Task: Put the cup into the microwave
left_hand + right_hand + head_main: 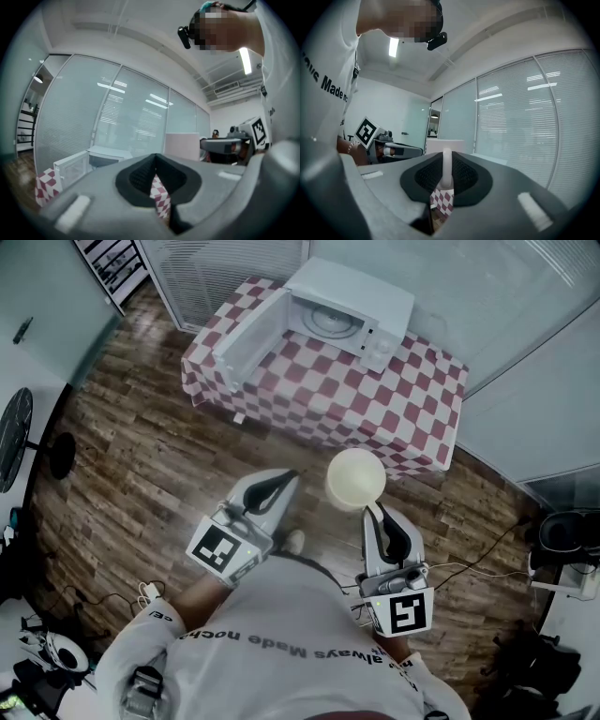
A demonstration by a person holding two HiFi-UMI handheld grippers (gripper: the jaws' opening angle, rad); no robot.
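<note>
The cream round cup [355, 479] is up in the air, just ahead of the right gripper [376, 514], whose jaws are clamped on the cup's pale looped handle [446, 169]; in the right gripper view that handle stands upright, pinched between the two black ribbed pads, with the cup body rising just beyond it. The cup hangs over the wood plank floor [141, 460], just short of the near edge of the table under a red-and-white chequered cloth [403, 413], which lies ahead of both grippers. Off to the cup's left, the left gripper [282, 482] is held alongside at about the same height, its jaws drawn together with nothing between them; in its own view only a sliver of chequered cloth shows through the gap below the tips. Well ahead of both grippers, and a little left of the right one, the white boxy microwave [354, 307] sits on the far part of the table, its door [249, 334] swung wide open to the left, the round turntable visible inside
</note>
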